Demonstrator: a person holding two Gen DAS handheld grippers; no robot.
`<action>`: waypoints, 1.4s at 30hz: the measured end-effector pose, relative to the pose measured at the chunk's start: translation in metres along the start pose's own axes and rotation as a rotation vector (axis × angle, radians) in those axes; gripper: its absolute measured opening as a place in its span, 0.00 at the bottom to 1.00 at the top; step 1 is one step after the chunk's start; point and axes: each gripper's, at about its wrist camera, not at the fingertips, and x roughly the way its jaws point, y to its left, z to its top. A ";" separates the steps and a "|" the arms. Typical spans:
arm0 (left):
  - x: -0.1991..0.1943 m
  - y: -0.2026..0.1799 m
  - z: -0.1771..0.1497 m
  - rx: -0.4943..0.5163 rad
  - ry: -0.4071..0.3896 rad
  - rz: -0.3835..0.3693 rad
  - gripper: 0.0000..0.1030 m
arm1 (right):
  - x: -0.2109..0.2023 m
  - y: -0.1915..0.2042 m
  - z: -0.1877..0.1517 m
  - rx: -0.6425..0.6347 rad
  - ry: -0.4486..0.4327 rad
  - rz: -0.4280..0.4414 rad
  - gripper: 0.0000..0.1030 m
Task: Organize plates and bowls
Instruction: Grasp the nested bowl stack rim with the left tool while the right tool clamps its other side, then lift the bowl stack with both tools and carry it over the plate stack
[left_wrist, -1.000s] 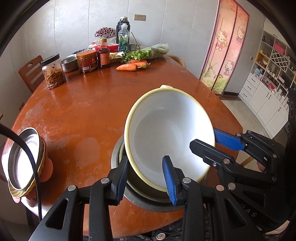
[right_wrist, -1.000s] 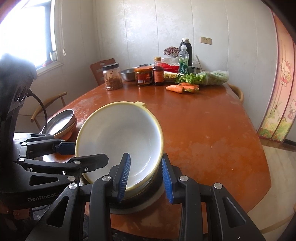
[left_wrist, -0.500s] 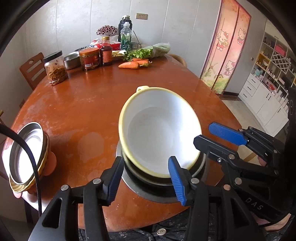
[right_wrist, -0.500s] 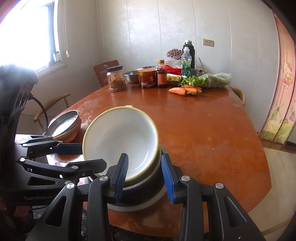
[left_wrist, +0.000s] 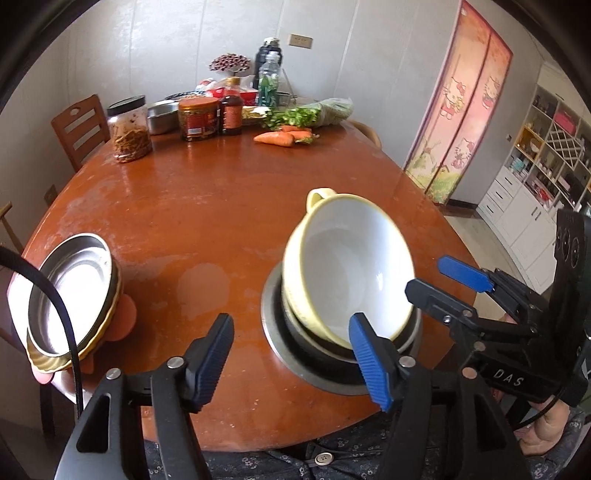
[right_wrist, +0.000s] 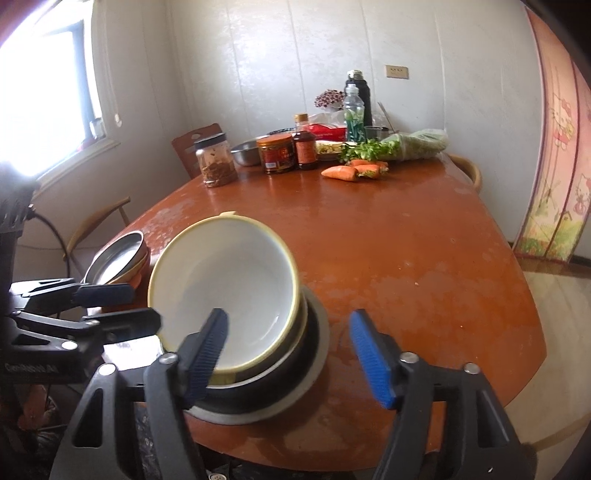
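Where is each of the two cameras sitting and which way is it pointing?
Left wrist view: sits on the left gripper, looking down and forward over the round table; its own open fingers, the right gripper and a floral shirt show.
Right wrist view: sits on the right gripper, facing the far wall; its open fingers show, with the left gripper at left.
Both share the yellow-rimmed bowl tilted in the stack, the metal plates, carrots and jars.

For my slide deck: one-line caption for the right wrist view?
Open right gripper behind a tilted yellow-rimmed white bowl stacked in a dark bowl on a brown table.
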 end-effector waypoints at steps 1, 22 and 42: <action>0.001 0.003 0.000 -0.010 0.004 -0.010 0.64 | 0.001 -0.002 0.000 0.011 0.003 0.007 0.70; 0.041 -0.008 0.000 -0.045 0.088 -0.037 0.73 | 0.030 -0.022 -0.009 0.168 0.106 0.126 0.71; 0.074 0.000 -0.003 -0.097 0.157 -0.087 0.79 | 0.040 -0.026 -0.017 0.161 0.124 0.173 0.50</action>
